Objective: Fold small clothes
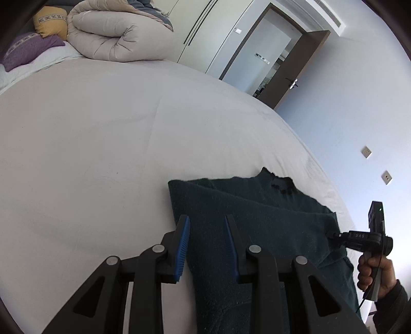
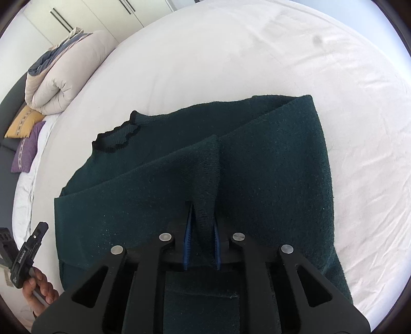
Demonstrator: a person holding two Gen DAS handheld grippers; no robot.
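Observation:
A dark green sweater (image 1: 257,205) (image 2: 269,167) lies on the white bed (image 1: 102,141), collar (image 2: 118,138) toward the pillows, with one side folded over the body. My left gripper (image 1: 207,219) hovers over the sweater's left edge, open, nothing between its blue pads (image 1: 183,246). My right gripper (image 2: 203,209) points steeply down and is shut on a raised ridge of the folded sleeve, which tents up between its pads. In the left wrist view a hand (image 1: 372,272) holds the right gripper (image 1: 331,235) at the sweater's right side.
A rolled beige duvet (image 1: 110,33) (image 2: 64,72) and yellow (image 1: 50,20) and purple pillows (image 1: 28,48) sit at the head of the bed. An open door (image 1: 290,66) and wardrobe stand beyond. The bed's edge (image 1: 334,195) runs just right of the sweater.

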